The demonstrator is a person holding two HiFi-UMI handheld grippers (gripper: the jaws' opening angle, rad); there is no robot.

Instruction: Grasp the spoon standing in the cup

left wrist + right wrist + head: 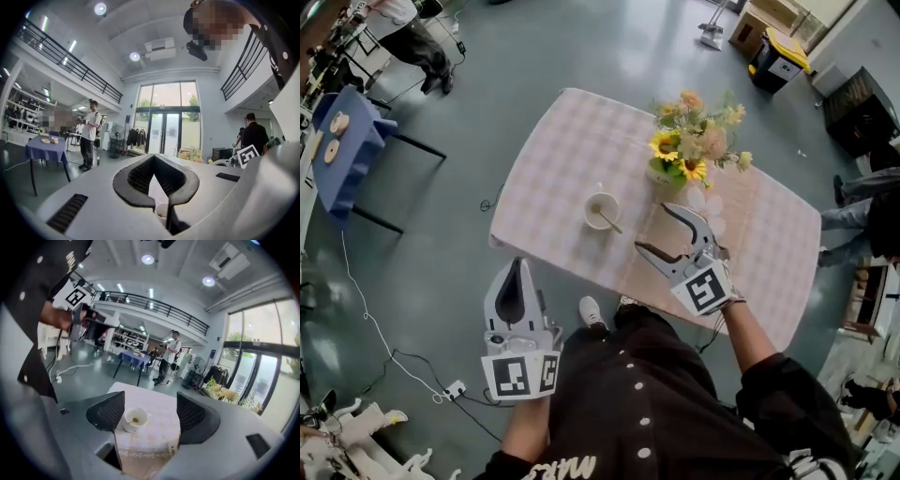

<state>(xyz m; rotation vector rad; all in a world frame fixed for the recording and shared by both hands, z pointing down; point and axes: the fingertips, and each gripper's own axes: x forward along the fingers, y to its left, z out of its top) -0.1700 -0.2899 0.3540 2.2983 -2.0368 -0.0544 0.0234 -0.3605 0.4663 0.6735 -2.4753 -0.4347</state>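
A white cup on a checked tablecloth holds a spoon. The right gripper hovers near the cup, jaws wide apart and empty. The left gripper, jaws together on nothing, hangs well apart from the cup. This looks like the approach; next, the right jaws must straddle the spoon's handle and close.

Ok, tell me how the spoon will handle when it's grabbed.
The spoon looks thin and straight, so it is probably light and stiff. It only leans on the rim of the cup, so a nudge would likely slide it round. The cup looks small; a sideways pull might tip it.
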